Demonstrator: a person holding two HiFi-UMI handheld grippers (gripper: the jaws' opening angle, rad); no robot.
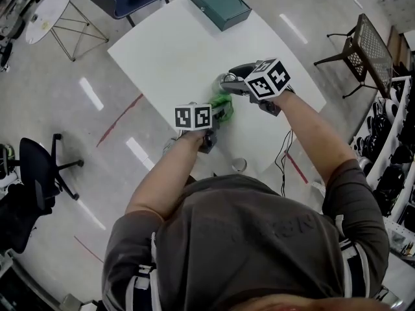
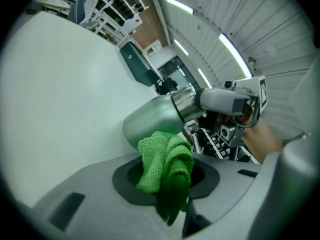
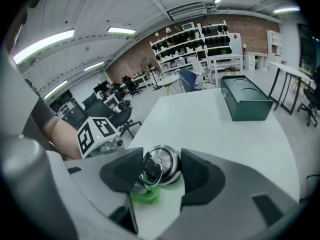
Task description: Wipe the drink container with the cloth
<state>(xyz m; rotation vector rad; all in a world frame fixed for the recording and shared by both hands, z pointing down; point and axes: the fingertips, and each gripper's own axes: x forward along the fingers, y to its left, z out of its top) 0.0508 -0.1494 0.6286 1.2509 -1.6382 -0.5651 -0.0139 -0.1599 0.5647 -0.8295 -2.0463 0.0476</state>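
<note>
Right gripper view has the right gripper's (image 3: 159, 170) fingers (image 3: 122, 173) closed on the bottle (image 3: 161, 163) at its cap end, one dark pad on each side of the shiny lid with its ring. The left gripper's (image 2: 165, 178) fingers are clamped on a bunched green cloth (image 2: 166, 158), whose free fold stands up out of the grip and seems to touch the underside of the bottle's body. The bottle is held tilted and clear of the desk (image 2: 60, 84), over its middle part toward the near edge, base pointing at the left gripper. To wipe well, the right grip should hold steady on the cap while the cloth is pressed flat against the body and drawn along it. Turning the bottle a little between strokes should let the cloth reach every side. A loose dab with only the fold's tip would likely miss most of the surface. The bottle is smooth brushed metal, rounded at the base, with a brighter steel neck, and no marks show on it. A dark green box (image 1: 218, 3) sits near the desk's far corner, well apart.
</note>
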